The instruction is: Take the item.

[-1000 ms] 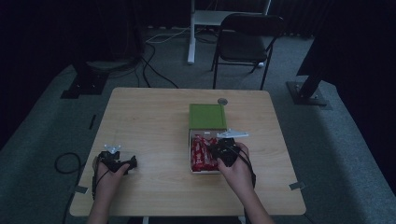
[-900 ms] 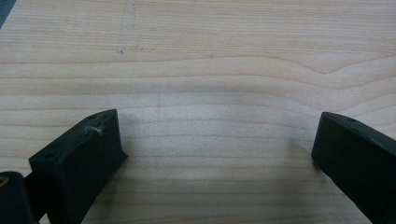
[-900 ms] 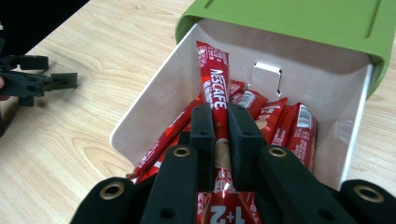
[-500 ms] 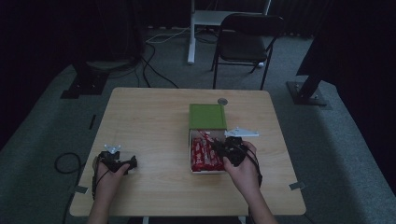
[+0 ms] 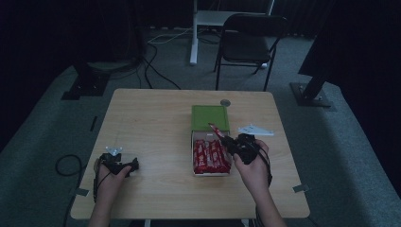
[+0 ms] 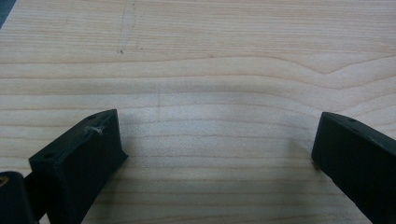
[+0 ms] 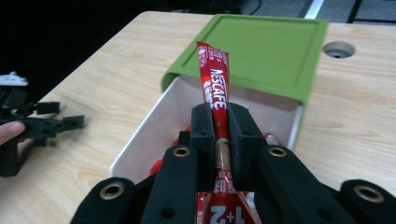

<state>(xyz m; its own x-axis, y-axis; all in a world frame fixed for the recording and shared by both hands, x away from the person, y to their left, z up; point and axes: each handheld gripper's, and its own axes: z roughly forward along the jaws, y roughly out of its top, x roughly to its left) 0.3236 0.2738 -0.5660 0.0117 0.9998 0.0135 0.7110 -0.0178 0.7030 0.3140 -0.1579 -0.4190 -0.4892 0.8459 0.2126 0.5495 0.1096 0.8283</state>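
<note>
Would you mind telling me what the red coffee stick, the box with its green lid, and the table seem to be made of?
Coffee stick: probably glossy plastic or foil film; it shines and creases where the right gripper pinches it.
Box: white, smooth, likely plastic.
Green lid: matte, moulded-looking with a raised rim and rounded corners, probably plastic.
Table: light wood or wood-look laminate; grain lines run across it, satin finish.

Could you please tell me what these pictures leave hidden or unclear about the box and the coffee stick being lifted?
- Coffee stick: its lower end, right gripper view, covered by the right gripper.
- White box: its floor and the count of sticks inside, hidden by the gripper; too small in the high view.
- Green lid: whether it is hinged or loose.
</note>
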